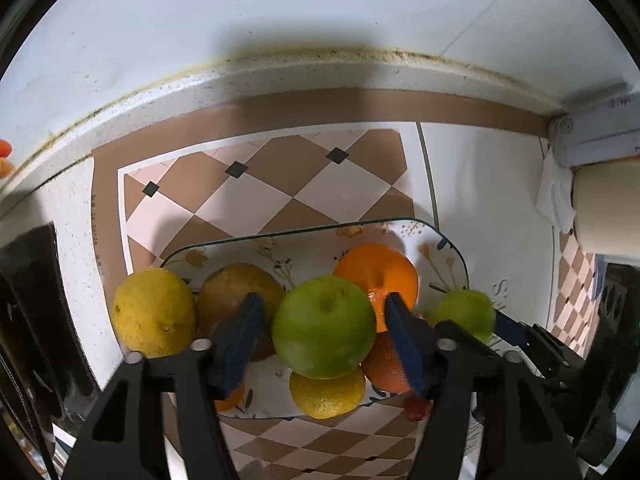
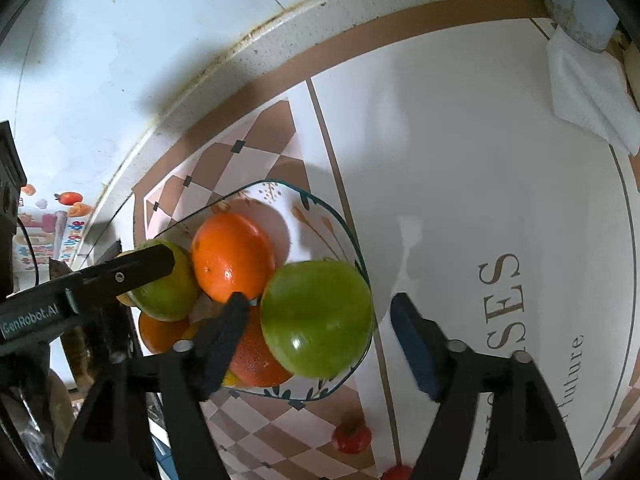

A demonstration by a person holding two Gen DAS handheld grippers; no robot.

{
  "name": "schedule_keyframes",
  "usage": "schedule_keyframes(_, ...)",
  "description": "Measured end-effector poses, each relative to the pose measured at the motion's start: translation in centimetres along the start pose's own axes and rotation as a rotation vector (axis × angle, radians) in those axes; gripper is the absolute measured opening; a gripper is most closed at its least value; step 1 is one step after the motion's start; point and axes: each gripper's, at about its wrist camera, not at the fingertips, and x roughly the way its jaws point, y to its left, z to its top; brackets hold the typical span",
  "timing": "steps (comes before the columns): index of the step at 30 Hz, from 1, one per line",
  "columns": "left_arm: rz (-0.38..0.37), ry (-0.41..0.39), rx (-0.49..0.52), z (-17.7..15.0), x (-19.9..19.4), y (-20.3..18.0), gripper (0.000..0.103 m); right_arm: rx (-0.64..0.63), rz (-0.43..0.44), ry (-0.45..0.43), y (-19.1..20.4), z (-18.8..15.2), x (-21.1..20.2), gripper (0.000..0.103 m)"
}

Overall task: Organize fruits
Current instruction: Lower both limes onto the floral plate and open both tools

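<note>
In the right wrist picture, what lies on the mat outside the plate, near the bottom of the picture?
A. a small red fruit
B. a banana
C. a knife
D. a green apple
A: a small red fruit lies on the checkered mat below the plate, apart from its rim.

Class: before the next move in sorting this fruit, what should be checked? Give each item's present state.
1. Grip of left gripper on apple: cannot tell.
2. Open right gripper around second apple: ok.
3. Bare room on plate: ok, at its far side.
4. Whether second apple sits fully inside plate: cannot tell; it hides the rim.
5. All fruit on plate: not ok; a red fruit lies on the mat.
</note>
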Motion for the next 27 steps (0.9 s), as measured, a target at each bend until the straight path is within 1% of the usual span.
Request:
schedule_keyframes(2,0.002,-0.011,-0.014,-0.3,-0.4,0.5,0.076,-0.005,0.0,-0.004,0.0,-0.1,-0.4,0.081)
schedule_keyframes(3,-0.002,-0.017,-0.022,-0.6,-0.7,0.8,0.076,-0.011,-0.008,-0.007,-0.1,-0.2,-0.7,0.088)
schedule_keyframes(4,-0.003,-0.023,-0.03,-0.9,-0.9,1.1,0.079,-0.022,-0.023,-0.012,0.0,-0.3,-1.0,0.091)
schedule_keyframes(5,-0.001,-0.03,-0.038,-1.2,-1.1,1.3,0.087,-0.033,-0.036,-0.019,0.0,-0.5,-1.3,0.091)
schedule_keyframes(6,0.003,-0.043,-0.044,-1.6,-1.4,1.5,0.089,-0.053,-0.061,-0.026,0.1,-0.7,-1.5,0.091)
schedule_keyframes(9,0.023,-0.08,-0.067,-3.3,-2.2,2.3,0.089,-0.093,-0.119,-0.034,0.4,-1.4,-1.9,0.093)
schedule_keyframes(14,0.054,-0.142,-0.119,-6.2,-2.9,3.2,0.089,-0.206,-0.213,-0.075,1.8,-2.8,-3.0,0.093)
schedule_keyframes(19,0.132,-0.231,-0.156,-9.7,-3.6,3.5,0.089,-0.311,-0.28,-0.126,3.6,-4.7,-4.1,0.093)
schedule_keyframes(24,0.193,-0.286,-0.163,-12.6,-4.1,3.3,0.089,-0.366,-0.317,-0.171,4.8,-7.0,-5.3,0.093)
schedule_keyframes(27,0.195,-0.314,-0.171,-14.0,-4.6,3.5,0.089,-0.373,-0.321,-0.197,5.1,-8.5,-6.5,0.093)
